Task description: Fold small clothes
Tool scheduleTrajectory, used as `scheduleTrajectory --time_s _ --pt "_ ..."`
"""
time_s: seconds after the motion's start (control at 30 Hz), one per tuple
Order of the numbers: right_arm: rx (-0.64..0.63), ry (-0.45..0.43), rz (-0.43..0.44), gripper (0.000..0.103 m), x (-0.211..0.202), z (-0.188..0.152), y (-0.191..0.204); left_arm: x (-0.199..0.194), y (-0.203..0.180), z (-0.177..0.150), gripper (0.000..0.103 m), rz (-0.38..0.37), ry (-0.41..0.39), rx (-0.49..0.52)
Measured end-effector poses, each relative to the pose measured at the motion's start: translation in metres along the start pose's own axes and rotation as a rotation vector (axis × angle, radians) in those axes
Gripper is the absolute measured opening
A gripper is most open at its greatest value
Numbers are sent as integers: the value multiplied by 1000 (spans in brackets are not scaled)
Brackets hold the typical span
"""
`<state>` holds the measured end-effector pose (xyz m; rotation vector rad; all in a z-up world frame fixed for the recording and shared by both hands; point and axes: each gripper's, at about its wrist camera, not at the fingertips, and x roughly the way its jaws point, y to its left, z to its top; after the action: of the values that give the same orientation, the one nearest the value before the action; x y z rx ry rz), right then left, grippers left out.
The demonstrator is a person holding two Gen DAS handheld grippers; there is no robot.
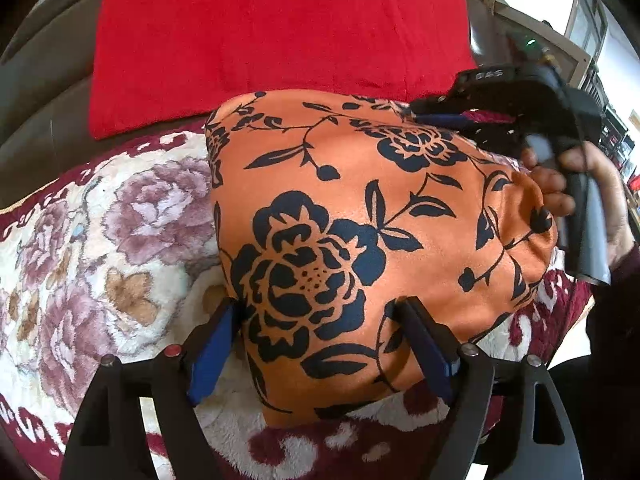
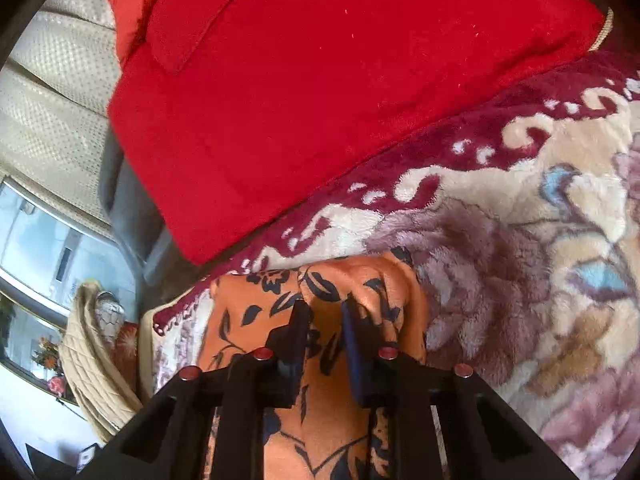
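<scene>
You are working on a plush blanket (image 1: 100, 240) — cream with mauve roses and a maroon scroll border — spread over a sofa with beige quilted cushions (image 2: 52, 92). A red folded cloth (image 1: 280, 40) lies at the far edge, and a window (image 2: 36, 240) shows at the room's side in the right wrist view.

The orange garment with black flowers (image 1: 360, 220) sits mid-blanket, just in front of the red cloth, bunched into a rounded mound; its long axis runs from your left gripper (image 1: 320, 312) toward the right gripper (image 1: 416, 114).

Your left gripper stands released, fingers wide, straddling the near edge. Your right gripper is clenched on a ridge of the orange fabric.
</scene>
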<state>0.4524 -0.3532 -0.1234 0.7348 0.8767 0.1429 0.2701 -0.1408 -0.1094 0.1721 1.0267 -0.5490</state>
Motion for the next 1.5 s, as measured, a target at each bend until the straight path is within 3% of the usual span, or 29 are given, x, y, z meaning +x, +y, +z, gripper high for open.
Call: scheduleTrajectory --time_s 0.13,0.27,0.37,0.5,0.63,0.87,0.97,1.1,1.5 --pt "-63 -60 33 25 -39 -18 18 -15 3 -2 82 -18 -14 -34" --pt "-128 -86 87 25 -77 -54 35 -28 -5 -9 82 31 -55 -23" --pt "-141 -47 115 25 -85 -81 35 -18 -16 -15 82 50 -14 4" --pt "-119 42 -35 24 -59 -109 16 -3 -26 -24 87 105 15 61" --pt "-124 10 -20 23 -71 -102 22 -19 -28 -22 87 98 -14 62" --pt "-136 -113 92 25 -82 -79 39 -47 -27 1 87 216 -131 102" --pt "-112 -88 81 25 -63 -74 38 -42 -28 11 87 260 -129 123" --pt "-50 7 -8 24 -26 -72 20 -25 -24 20 87 288 -99 126" --pt "-72 -38 50 23 -37 -75 16 -11 -19 20 87 292 -82 107"
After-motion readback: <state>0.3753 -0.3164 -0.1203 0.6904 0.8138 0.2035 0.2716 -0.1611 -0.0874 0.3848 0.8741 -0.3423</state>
